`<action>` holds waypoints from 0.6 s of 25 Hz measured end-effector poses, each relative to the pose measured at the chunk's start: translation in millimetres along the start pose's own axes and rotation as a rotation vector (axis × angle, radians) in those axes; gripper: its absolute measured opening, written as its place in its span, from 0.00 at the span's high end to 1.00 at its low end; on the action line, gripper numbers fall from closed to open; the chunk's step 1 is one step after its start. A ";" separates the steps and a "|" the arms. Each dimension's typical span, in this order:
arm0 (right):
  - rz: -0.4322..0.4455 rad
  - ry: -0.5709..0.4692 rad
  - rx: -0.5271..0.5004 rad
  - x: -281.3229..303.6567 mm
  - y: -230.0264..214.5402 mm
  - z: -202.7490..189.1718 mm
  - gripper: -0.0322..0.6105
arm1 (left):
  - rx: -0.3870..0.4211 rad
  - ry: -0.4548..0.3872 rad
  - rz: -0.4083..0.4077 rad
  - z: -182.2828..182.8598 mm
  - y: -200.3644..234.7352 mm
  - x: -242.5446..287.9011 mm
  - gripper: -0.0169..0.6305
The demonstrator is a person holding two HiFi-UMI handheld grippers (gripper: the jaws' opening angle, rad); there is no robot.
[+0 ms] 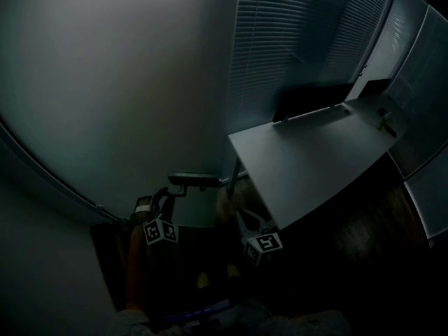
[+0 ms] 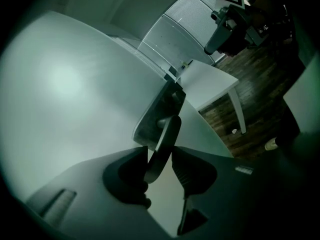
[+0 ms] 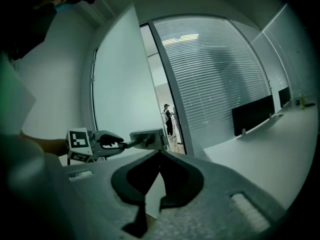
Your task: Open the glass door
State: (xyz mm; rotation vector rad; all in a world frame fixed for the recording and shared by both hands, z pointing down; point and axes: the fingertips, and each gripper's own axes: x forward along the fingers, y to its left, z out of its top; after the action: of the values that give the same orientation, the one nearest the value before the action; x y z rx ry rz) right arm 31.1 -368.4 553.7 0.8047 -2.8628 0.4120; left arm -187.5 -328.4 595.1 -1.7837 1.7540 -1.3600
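Frosted glass door (image 1: 105, 82) stands ajar beside the slatted partition (image 1: 294, 40), left of the desk (image 1: 315, 152). Left hand-held gripper (image 2: 161, 153) is clamped on the metal lever handle (image 2: 167, 134), near its free end. Right hand-held gripper (image 3: 159, 155) is pressed together, empty, apart from the door. Assessment: panel likely heavy, rigid and breakable; the smooth lever may slip. Hold belongs on the lever only, never the glass edge; swing steadily, without jerks.

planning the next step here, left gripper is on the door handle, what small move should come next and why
Probably swing the glass door wider with the left gripper, whose jaws grip the door handle: the opening beside it is only a narrow gap.
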 end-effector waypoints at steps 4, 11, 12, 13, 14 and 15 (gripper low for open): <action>-0.061 -0.011 0.017 -15.9 12.8 -10.8 0.95 | 0.021 -0.026 -0.009 0.4 -7.0 -10.3 0.73; -0.138 -0.045 0.023 -35.3 41.2 -20.8 0.95 | 0.052 -0.072 -0.038 -4.1 -18.1 -27.7 0.74; -0.146 -0.051 0.024 -37.4 43.7 -19.7 0.95 | 0.058 -0.078 -0.040 -3.6 -17.8 -29.7 0.74; -0.154 -0.054 0.025 -40.2 46.0 -19.2 0.95 | 0.064 -0.081 -0.044 -3.0 -18.0 -32.3 0.74; -0.163 -0.055 0.026 -43.4 47.9 -19.8 0.95 | 0.069 -0.082 -0.051 -2.5 -19.0 -35.5 0.74; -0.171 -0.055 0.026 -46.6 49.2 -21.0 0.95 | 0.073 -0.082 -0.058 -1.9 -20.2 -38.9 0.74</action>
State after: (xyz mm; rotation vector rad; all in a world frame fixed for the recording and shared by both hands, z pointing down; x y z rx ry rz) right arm 45.8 -299.1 553.1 1.0715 -2.8133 0.4121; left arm -169.2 -288.5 595.6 -1.8374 1.6016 -1.3351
